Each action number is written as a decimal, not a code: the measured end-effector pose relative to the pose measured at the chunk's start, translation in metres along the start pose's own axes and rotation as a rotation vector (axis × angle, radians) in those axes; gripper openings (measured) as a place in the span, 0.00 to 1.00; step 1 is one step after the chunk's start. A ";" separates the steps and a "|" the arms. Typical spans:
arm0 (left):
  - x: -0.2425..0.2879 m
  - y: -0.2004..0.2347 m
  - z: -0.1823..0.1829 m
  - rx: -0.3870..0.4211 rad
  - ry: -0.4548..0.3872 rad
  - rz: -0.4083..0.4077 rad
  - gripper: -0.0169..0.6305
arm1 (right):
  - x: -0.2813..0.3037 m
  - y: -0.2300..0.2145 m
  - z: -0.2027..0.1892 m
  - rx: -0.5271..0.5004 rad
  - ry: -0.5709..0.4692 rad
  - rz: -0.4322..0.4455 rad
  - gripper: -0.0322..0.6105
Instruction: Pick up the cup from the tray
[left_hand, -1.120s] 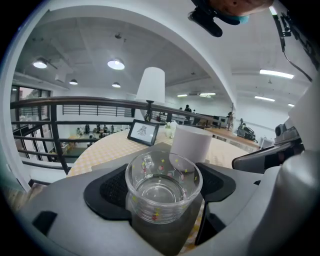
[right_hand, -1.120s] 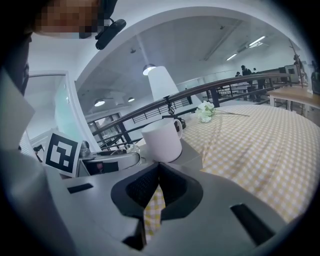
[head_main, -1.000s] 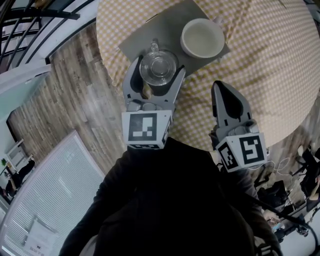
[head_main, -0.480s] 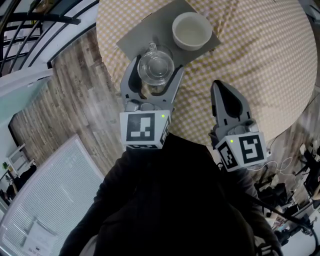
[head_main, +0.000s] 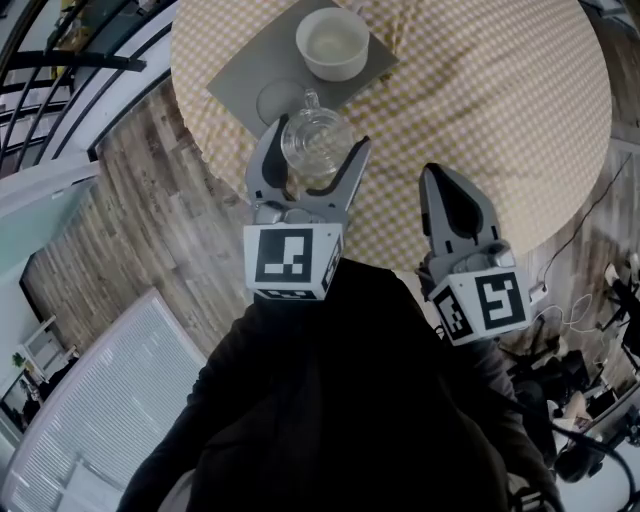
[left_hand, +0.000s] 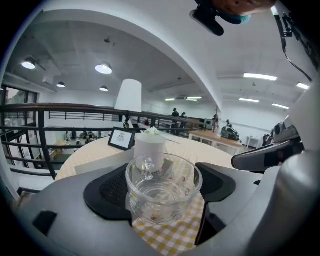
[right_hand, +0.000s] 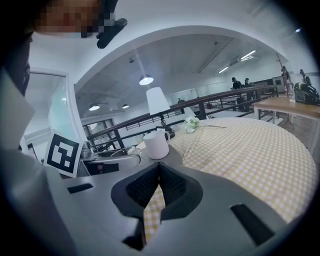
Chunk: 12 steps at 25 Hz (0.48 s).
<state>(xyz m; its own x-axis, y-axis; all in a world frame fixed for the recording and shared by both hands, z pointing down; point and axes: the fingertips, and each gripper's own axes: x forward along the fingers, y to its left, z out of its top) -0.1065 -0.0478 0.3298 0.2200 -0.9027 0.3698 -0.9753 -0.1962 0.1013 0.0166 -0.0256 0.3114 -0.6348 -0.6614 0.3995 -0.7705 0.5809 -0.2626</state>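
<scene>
A clear glass cup (head_main: 315, 143) with a handle sits between the jaws of my left gripper (head_main: 314, 146), which is shut on its sides. In the left gripper view the glass cup (left_hand: 162, 192) hangs over the checked cloth, with both dark pads (left_hand: 107, 192) against it. The grey tray (head_main: 245, 85) lies just beyond on the round table, carrying a white cup (head_main: 332, 42) and a faint round mark (head_main: 280, 100). My right gripper (head_main: 441, 180) hovers to the right over the table's near edge, shut and empty; its pads (right_hand: 172, 187) meet.
The round table (head_main: 490, 90) has a yellow checked cloth. At its far side stand a small framed picture (left_hand: 122, 138), a lamp (left_hand: 131, 95) and a white flower (right_hand: 190, 124). A dark railing (head_main: 70, 60) and wood floor (head_main: 150, 230) lie to the left.
The left gripper has drawn the glass cup back off the tray toward me, uncovering a round mark on the tray. The right gripper has stayed put.
</scene>
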 end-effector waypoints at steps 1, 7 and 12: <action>-0.001 -0.006 -0.001 0.003 0.000 -0.011 0.67 | -0.007 -0.002 -0.002 0.000 -0.002 -0.009 0.06; 0.003 -0.053 -0.013 0.006 0.018 -0.082 0.67 | -0.045 -0.026 -0.015 0.015 -0.006 -0.074 0.06; 0.001 -0.071 -0.027 0.018 0.038 -0.126 0.67 | -0.063 -0.031 -0.026 0.024 0.004 -0.111 0.06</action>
<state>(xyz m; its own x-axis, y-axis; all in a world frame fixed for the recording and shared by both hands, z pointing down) -0.0360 -0.0246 0.3484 0.3412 -0.8552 0.3901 -0.9400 -0.3145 0.1326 0.0816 0.0108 0.3175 -0.5449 -0.7195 0.4307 -0.8375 0.4924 -0.2370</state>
